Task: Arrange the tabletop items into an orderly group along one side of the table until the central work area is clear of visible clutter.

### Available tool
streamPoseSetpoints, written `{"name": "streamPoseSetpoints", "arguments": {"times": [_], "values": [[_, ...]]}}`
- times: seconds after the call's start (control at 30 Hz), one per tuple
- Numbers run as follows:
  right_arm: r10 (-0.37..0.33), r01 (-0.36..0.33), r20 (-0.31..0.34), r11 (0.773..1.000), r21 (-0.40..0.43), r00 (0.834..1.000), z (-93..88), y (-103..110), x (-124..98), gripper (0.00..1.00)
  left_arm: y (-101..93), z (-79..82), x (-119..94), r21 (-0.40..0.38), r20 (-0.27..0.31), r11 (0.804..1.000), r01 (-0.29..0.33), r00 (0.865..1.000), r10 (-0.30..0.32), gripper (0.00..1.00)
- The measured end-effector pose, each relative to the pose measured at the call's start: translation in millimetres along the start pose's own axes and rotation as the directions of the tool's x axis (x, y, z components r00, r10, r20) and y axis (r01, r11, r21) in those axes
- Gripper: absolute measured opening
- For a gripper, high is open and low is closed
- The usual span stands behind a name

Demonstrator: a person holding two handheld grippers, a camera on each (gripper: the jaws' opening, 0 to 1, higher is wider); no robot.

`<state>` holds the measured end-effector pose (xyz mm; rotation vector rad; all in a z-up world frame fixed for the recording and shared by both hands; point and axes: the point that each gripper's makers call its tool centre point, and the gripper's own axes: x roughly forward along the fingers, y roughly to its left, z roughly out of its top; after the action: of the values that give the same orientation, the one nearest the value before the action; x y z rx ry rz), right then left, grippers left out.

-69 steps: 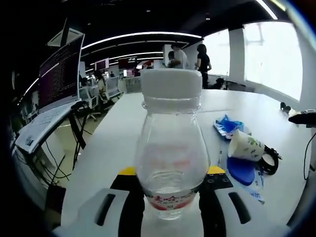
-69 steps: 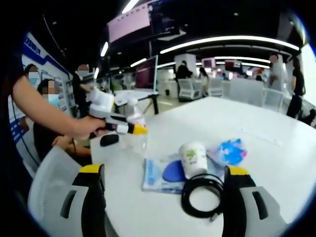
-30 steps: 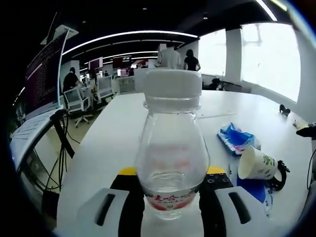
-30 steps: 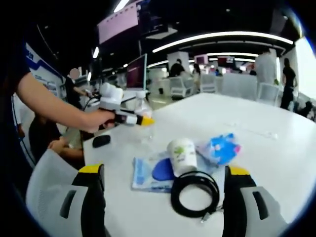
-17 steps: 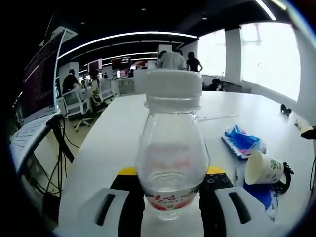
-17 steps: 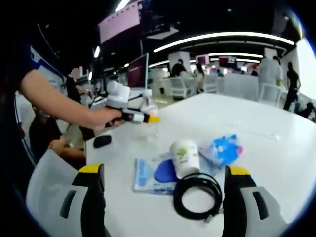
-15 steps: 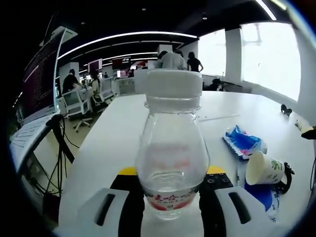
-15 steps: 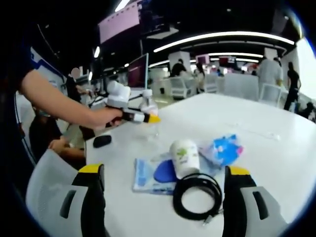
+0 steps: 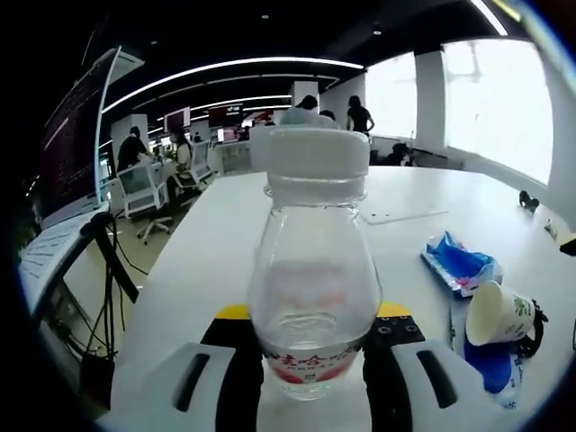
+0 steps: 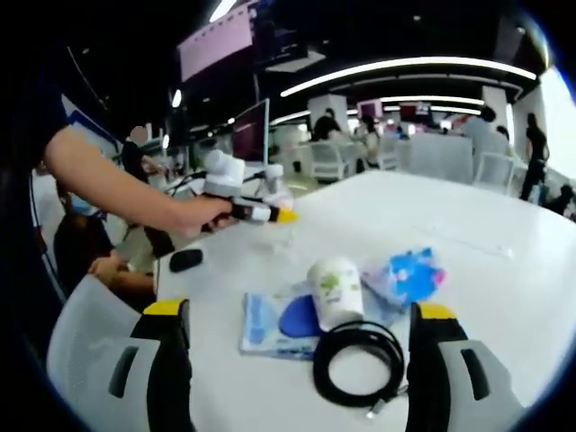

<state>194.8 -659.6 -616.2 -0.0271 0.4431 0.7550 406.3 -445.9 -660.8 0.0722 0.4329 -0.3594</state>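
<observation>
Left gripper view: my left gripper [image 9: 310, 346] clamps clear water bottle [image 9: 314, 270] upright between jaws, white cap on, above white table [image 9: 216, 234]. Off right on table: blue packet [image 9: 459, 263], paper cup [image 9: 500, 312] tipped on side, touching black cable [image 9: 536, 322].

Right gripper view: my right gripper [image 10: 297, 360] jaws spread wide, nothing between. Ahead on table: coiled cable [image 10: 358, 364], cup [image 10: 335, 290] upright, blue packet [image 10: 409, 273], blue-white sheet [image 10: 270, 322], small black object [image 10: 185, 260]. My left gripper [image 10: 256, 212] holds bottle near table's far left edge.

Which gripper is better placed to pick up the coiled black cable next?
Right, probably. The right gripper is open and empty, with the black cable lying between its jaws on the table. The left gripper is shut on the clear bottle.
</observation>
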Motion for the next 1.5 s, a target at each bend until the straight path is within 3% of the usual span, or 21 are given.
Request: {"name": "streamPoseSetpoints", "arguments": {"times": [0.8,0.97,1.5], "values": [[0.007,-0.007,-0.013,1.000,-0.002,1.000,-7.8,-3,2,1.00,19.1,4.4,30,-0.023,-0.007,0.999,-0.026,1.000,0.026,0.41],[-0.001,0.001,-0.010,1.000,0.002,1.000,-7.1,-5,1,1.00,24.5,6.4,34,-0.071,0.004,0.997,-0.028,1.000,0.028,0.42],[-0.011,0.011,-0.012,1.000,0.008,1.000,-7.8,-5,-1,1.00,18.6,10.2,35,-0.040,-0.002,0.999,-0.001,1.000,0.001,0.43]]}}
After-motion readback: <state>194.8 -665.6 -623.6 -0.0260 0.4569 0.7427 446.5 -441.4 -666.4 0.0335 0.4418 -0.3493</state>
